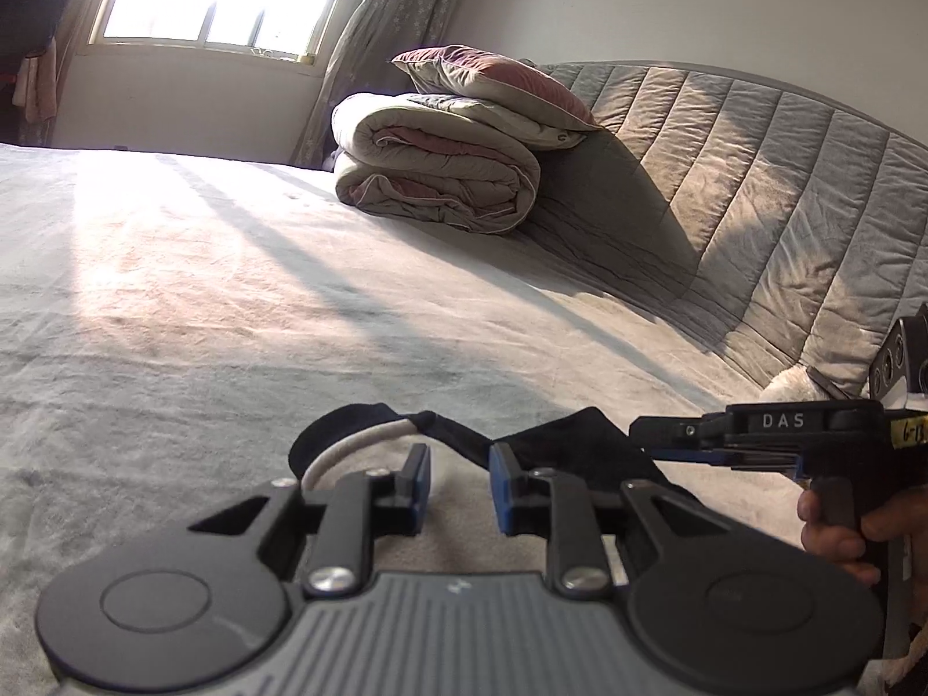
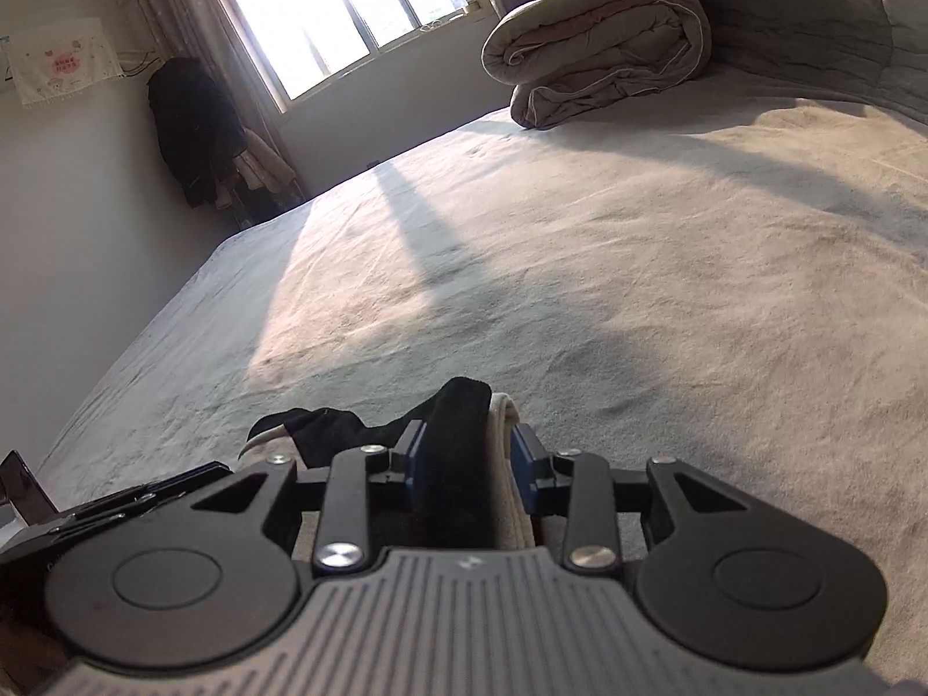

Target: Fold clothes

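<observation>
Grey bed [image 2: 638,290], right gripper [image 2: 467,464] clamping black garment [image 2: 458,441]

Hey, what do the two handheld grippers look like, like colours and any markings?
Both the left gripper and right gripper are black, with blue finger pads, silver screws, round black discs and a ribbed grey body. The right one's side reads "DAS", with a yellow label.

**Dark garment bunched on the bed**

A small black garment [image 1: 557,441] with a cream-white trim band [image 1: 354,443] lies crumpled on the bed, just ahead of the left tool [image 1: 460,478], whose pads stand apart. Its right end runs between the pads of the right tool [image 2: 468,461], black cloth [image 2: 458,452] beside a cream layer [image 2: 503,452], clamped there.
</observation>
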Available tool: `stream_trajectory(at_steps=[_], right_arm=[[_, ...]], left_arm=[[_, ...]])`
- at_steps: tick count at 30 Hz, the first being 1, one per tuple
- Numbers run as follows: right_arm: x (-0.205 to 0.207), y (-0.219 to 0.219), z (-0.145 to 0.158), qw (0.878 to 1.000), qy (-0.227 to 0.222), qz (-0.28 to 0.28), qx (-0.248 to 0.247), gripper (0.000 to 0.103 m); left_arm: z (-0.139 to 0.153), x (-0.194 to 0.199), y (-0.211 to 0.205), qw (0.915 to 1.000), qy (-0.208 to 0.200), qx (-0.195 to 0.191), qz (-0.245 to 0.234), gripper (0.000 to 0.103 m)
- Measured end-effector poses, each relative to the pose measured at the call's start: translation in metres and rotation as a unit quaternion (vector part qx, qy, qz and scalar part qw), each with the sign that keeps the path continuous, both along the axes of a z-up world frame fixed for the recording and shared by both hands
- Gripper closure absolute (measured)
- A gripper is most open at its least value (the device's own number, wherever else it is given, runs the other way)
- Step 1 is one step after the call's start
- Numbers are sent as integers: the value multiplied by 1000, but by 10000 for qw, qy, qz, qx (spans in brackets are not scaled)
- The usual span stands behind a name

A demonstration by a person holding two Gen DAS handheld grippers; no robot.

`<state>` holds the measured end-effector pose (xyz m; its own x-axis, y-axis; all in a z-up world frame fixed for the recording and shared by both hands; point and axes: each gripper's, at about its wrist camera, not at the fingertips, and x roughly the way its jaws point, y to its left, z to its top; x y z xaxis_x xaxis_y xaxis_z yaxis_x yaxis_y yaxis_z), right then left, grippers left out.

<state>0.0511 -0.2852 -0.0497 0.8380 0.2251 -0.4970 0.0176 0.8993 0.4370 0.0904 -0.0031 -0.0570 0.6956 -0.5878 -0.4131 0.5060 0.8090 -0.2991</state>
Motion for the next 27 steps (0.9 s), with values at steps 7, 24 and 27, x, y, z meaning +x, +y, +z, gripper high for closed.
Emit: stream_trajectory(at_steps=[7,24,27], right_arm=[[27,7,-12,9997,6,-203,-105,95],[0,12,5,9953,-396,-262,-848,81],[-9,21,10,9935,-503,-83,-1017,81]], left_arm=[[-23,22,-3,9989,160,112,437,83],[-3,-3,-5,9986,28,25,537,63],[0,-11,-10,9992,-42,72,388,60]])
